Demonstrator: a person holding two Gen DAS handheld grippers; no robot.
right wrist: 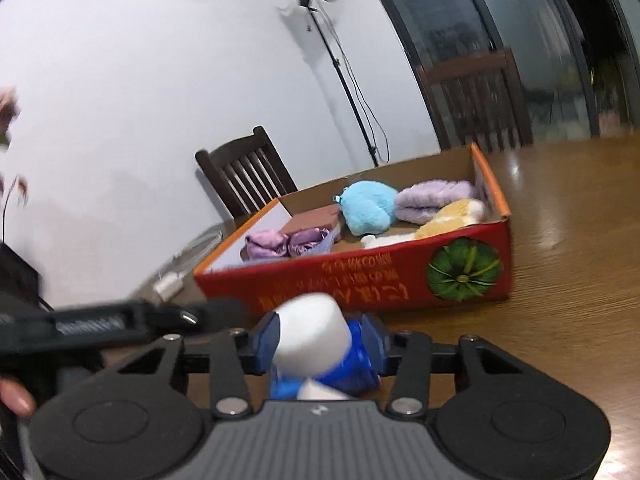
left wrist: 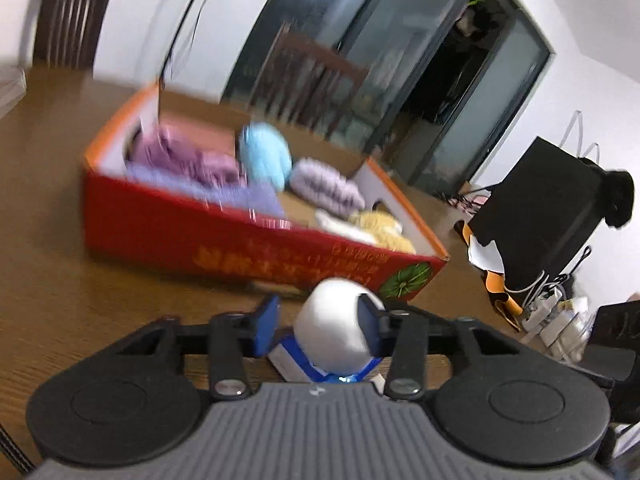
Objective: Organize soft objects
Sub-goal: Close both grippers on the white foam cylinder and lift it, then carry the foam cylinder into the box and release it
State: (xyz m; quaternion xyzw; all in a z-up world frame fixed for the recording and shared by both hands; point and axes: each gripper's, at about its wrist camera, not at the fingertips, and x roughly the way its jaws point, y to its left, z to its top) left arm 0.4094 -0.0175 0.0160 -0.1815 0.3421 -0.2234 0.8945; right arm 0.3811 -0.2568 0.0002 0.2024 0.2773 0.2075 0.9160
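Where both views show it, white-and-blue soft toy (left wrist: 340, 332), rounded head

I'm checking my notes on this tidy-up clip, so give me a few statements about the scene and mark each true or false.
1. The red cardboard box sits on a wooden table. True.
2. The box is empty. False: a light blue plush, purple cloths and a yellow soft item lie inside.
3. The blue-and-white toy sits between the right gripper pads. True.
4. The blue-and-white toy is already in the box. False: it is outside, in front of the box.
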